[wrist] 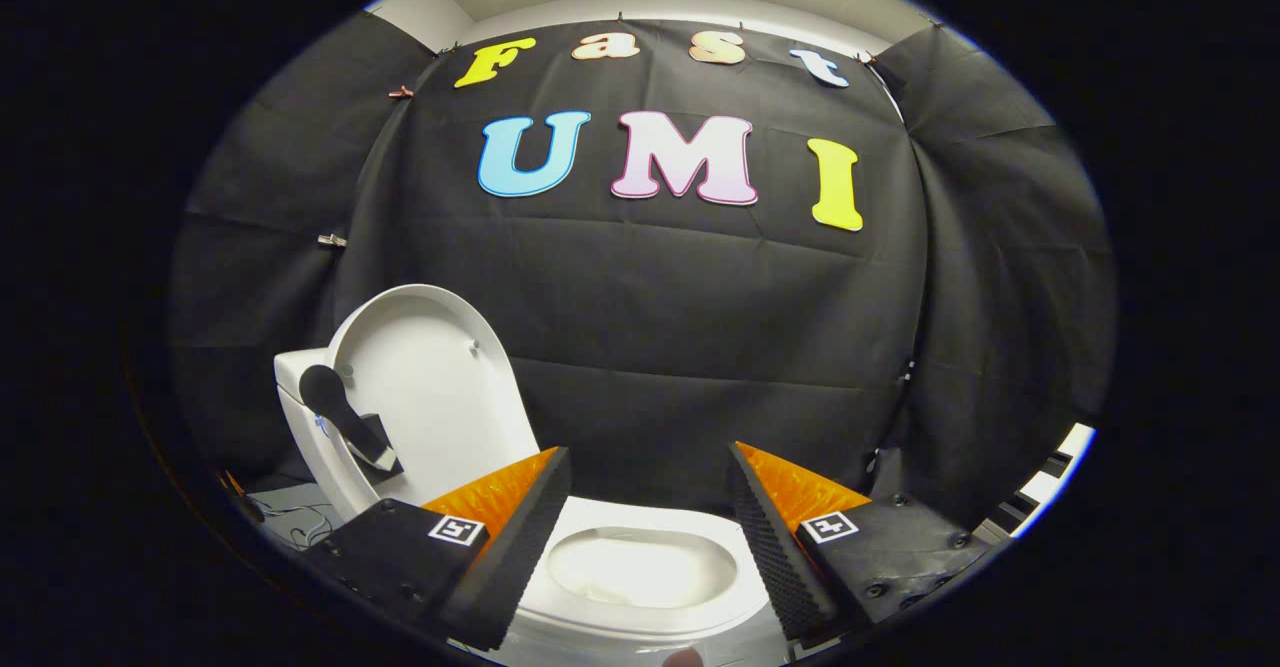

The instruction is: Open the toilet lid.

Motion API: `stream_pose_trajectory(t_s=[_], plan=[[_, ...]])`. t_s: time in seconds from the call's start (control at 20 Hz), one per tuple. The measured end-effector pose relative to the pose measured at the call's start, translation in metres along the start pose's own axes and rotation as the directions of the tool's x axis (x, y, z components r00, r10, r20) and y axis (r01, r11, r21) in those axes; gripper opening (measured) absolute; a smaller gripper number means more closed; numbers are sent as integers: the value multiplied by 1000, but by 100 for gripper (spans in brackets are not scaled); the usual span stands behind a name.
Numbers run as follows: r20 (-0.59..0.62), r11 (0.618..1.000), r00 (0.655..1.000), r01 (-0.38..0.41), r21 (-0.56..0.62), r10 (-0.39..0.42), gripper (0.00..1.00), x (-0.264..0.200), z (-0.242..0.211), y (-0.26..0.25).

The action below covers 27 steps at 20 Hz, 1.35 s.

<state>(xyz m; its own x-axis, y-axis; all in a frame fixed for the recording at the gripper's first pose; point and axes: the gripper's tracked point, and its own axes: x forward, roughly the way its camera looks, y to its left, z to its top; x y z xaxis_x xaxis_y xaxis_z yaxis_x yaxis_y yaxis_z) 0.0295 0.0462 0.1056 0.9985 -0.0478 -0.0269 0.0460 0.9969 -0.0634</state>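
The white toilet lid [432, 387] stands raised, leaning back against the cistern [297, 372] beyond my left finger. Below it the white seat [640, 522] and the open bowl [640, 569] lie between my two fingers and just ahead of them. My gripper [648, 467] is open, its black ribbed pads wide apart with orange backs, and nothing is held between them. A black handle-like piece [345, 417] sticks out at the left edge of the lid.
Black cloth walls close in behind and on both sides of the toilet. Some thin cables [300, 525] lie on the grey floor left of the toilet. A striped strip of floor [1045, 482] shows beyond my right finger.
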Motion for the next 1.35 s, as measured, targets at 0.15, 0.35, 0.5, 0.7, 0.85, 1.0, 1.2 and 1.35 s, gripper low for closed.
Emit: stream_pose_trajectory(t_s=[0.15, 0.35, 0.5, 0.7, 0.85, 1.0, 1.2, 1.35], plan=[[6, 1000, 1000, 7, 24, -7, 99, -3, -8, -6], [33, 997, 999, 13, 81, -15, 99, -9, -24, -10], [2, 993, 1000, 3, 119, -4, 99, -11, -42, -8], [-15, 994, 1000, 24, 110, -22, 99, -12, -53, -16], [-28, 991, 999, 28, 130, -25, 99, -10, -56, -20], [-23, 991, 999, 35, 126, -32, 99, -11, -55, -22], [-17, 990, 999, 30, 139, -28, 99, -12, -52, -22], [-18, 992, 999, 30, 125, -27, 99, -12, -52, -20]])
